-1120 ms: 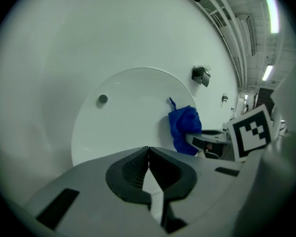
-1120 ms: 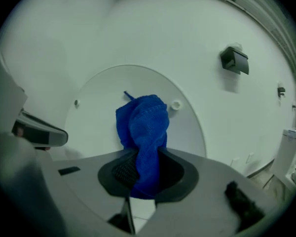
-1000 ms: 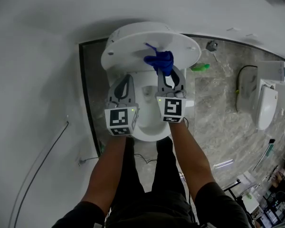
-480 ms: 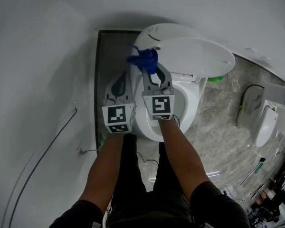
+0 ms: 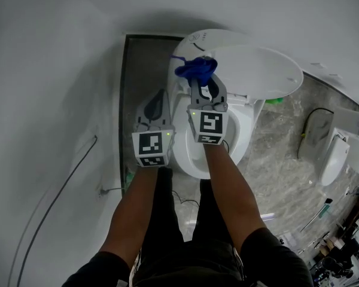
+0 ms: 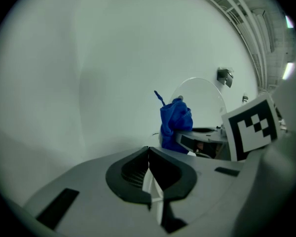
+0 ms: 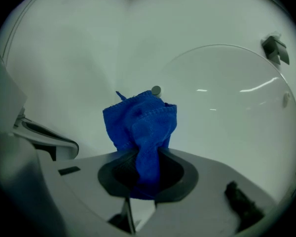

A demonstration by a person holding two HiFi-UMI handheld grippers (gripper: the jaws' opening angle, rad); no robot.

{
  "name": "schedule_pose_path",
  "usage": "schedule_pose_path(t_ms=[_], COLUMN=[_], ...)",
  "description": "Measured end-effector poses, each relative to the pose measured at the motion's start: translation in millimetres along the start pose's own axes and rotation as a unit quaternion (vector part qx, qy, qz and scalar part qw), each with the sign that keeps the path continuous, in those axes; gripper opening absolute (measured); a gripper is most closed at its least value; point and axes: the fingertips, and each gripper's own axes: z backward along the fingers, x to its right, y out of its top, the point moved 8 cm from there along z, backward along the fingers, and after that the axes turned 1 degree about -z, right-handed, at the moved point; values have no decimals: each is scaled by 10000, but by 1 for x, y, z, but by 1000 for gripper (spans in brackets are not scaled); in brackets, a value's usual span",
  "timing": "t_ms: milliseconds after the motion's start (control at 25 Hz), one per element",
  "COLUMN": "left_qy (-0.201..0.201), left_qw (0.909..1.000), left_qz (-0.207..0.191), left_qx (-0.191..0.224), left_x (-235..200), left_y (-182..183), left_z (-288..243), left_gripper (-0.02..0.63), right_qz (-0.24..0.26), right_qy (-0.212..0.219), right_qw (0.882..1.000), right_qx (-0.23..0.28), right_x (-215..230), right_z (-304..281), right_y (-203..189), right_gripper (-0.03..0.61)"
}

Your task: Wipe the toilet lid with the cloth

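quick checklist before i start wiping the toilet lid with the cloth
1. Cloth gripped: ok. The right gripper is closed on it.
2. Enough cloth past the jaws to wipe with: ok. A bunch sticks out beyond the tips.
3. Lid reachable: ok. It stands raised, its face ahead of the right gripper.
4. Cloth touching the lid: cannot tell. The bunch sits near the lid's left edge, but contact is unclear.
5. Left gripper out of the way: ok. It is shut, empty and left of the bowl.
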Motion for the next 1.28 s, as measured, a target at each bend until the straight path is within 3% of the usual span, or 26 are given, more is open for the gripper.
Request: schedule_pose_path(t_ms=[520,880,1280], left_qy=[-517,-947,-1260], left_qw=[9984,9948,9907], left_qz=[-202,-268,-446], left_qx=[-106,-260,-269], left_x=[67,143,190], left_y=[1,-9,-8], left_z=[-52,-77,-95], left_gripper=[11,11,11], right_qz=[-64,-298,-332], right_qy=[-778,-1583,-1901], right_qw=[9967,9858,9790], right_qx=[-224,-482,-659], right_x=[83,161,206], right_z=[26,66,100], right_y=[-23,-49,-70], right_gripper=[67,67,67])
